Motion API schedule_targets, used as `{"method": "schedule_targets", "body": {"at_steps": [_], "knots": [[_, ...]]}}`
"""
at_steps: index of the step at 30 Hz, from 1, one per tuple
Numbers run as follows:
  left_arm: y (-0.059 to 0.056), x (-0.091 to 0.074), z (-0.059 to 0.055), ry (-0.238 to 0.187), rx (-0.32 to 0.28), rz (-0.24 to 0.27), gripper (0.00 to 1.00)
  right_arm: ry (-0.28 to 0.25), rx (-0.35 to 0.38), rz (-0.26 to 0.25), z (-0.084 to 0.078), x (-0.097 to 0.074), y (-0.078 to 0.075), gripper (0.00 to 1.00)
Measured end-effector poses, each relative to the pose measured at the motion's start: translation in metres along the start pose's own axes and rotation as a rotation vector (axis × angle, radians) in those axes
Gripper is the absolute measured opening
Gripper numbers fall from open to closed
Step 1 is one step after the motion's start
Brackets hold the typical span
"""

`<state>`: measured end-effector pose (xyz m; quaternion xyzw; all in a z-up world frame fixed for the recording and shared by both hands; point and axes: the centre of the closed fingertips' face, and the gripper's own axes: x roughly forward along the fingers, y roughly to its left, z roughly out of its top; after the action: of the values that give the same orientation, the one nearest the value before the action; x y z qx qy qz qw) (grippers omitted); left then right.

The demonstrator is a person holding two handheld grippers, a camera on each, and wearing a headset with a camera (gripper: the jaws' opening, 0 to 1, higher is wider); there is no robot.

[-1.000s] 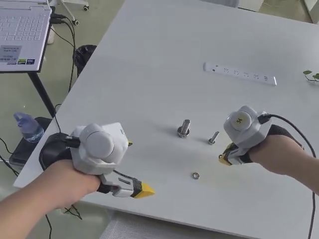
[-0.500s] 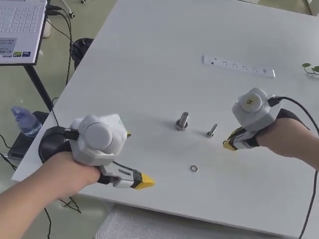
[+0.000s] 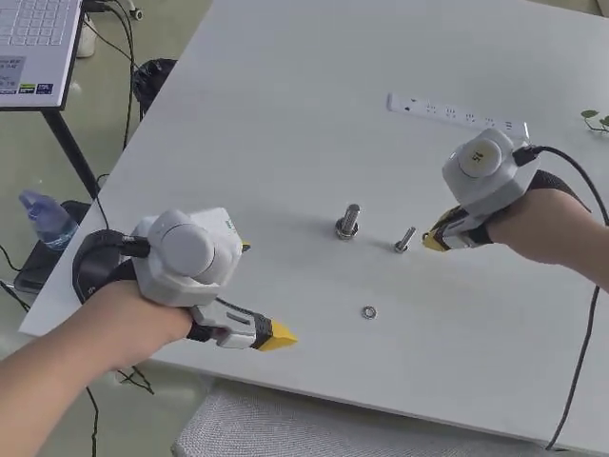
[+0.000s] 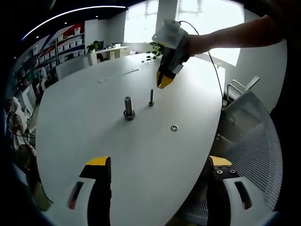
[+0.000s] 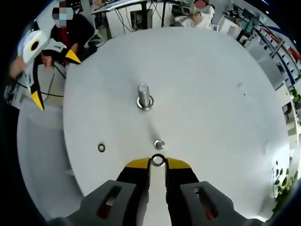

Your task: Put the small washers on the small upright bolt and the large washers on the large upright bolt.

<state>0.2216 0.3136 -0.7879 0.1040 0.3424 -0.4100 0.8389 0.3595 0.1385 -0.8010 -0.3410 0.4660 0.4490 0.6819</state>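
Observation:
The large bolt (image 3: 348, 222) stands upright mid-table, with washers stacked at its base. The small bolt (image 3: 404, 240) stands just to its right. My right gripper (image 3: 436, 242) hovers right beside the small bolt, shut on a small washer (image 5: 158, 161) pinched between its yellow tips. In the right gripper view the small bolt (image 5: 159, 144) is just ahead of that washer, and the large bolt (image 5: 144, 97) is farther on. Another washer (image 3: 369, 312) lies flat on the table nearer to me. My left gripper (image 3: 262, 293) hangs open over the near left table edge, holding nothing.
A white power strip (image 3: 457, 113) lies at the far side of the white table (image 3: 285, 114). Off the left edge are a laptop (image 3: 33, 48) on a stand, a water bottle (image 3: 43, 219) and cables. A mesh chair (image 3: 285, 433) sits below the near edge.
My right gripper has moved away from me, from near the loose washer up to the small bolt. The left gripper has hardly moved. The head camera has shifted a little.

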Motion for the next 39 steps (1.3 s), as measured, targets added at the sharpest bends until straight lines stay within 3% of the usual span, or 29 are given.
{"method": "schedule_targets", "body": {"at_steps": [14,39], "knots": [[0.005,0.001,0.001,-0.005,-0.010,0.001,0.84,0.005,-0.034,-0.001,0.015,0.008,-0.008,0.12],[0.004,0.004,-0.006,0.017,-0.023,-0.011,0.81,0.037,-0.079,0.006,0.013,0.025,-0.013,0.12]]}}
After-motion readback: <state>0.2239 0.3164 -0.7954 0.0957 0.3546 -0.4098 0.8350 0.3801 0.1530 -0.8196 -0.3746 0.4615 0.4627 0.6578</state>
